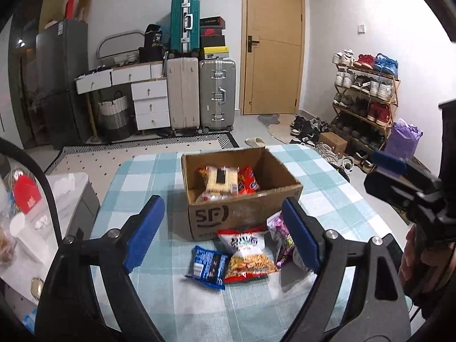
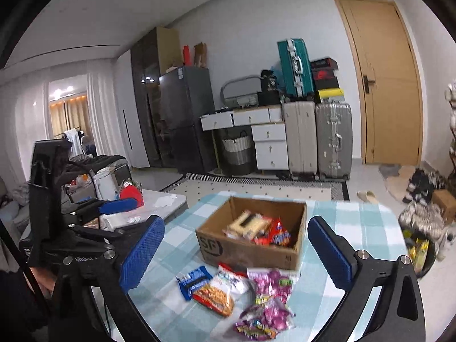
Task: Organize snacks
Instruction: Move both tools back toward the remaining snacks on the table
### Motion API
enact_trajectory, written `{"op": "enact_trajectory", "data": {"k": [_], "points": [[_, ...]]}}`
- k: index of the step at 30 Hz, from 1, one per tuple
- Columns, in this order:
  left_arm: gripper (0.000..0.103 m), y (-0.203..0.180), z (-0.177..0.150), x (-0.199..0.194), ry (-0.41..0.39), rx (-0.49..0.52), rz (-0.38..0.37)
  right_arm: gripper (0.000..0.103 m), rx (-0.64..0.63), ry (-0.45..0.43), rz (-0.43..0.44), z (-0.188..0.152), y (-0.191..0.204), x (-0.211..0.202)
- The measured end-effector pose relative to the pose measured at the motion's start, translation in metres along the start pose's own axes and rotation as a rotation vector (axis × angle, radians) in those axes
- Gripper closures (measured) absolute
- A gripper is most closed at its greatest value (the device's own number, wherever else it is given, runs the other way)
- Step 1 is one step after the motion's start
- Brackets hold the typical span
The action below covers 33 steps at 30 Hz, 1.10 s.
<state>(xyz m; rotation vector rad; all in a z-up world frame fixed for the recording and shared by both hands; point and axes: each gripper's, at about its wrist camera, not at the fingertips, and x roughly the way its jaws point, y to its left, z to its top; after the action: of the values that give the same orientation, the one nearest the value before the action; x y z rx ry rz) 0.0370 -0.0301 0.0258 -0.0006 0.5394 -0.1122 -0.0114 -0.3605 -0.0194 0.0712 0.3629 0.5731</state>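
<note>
Mid-frame on the checked tablecloth, the open cardboard box collects snacks; loose packets wait at lower centre. Left gripper and right gripper frame them, jaws apart, empty.

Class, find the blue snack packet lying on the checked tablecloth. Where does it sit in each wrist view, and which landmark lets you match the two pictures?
Left wrist view: blue snack packet lies lower centre, left of the red and white bag.
Right wrist view: blue snack packet lies lower centre-left, leftmost of the loose snacks.
Shared landmark: the cardboard box just behind it.
</note>
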Motion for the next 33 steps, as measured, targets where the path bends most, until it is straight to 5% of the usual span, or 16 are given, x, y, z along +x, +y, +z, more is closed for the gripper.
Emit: {"op": "enact_trajectory", "data": {"k": [18, 28, 33], "points": [[0.019, -0.002, -0.090, 0.079, 0.126, -0.059, 0.029, 0.001, 0.305, 0.206, 0.006, -0.110, -0.074, 0.042], [0.019, -0.004, -0.121, 0.116, 0.168, -0.053, 0.032, 0.001, 0.488, 0.383, 0.030, -0.148, -0.092, 0.078], [0.019, -0.007, -0.128, 0.124, 0.164, -0.057, 0.030, 0.001, 0.497, 0.405, 0.041, -0.151, -0.092, 0.089]]}}
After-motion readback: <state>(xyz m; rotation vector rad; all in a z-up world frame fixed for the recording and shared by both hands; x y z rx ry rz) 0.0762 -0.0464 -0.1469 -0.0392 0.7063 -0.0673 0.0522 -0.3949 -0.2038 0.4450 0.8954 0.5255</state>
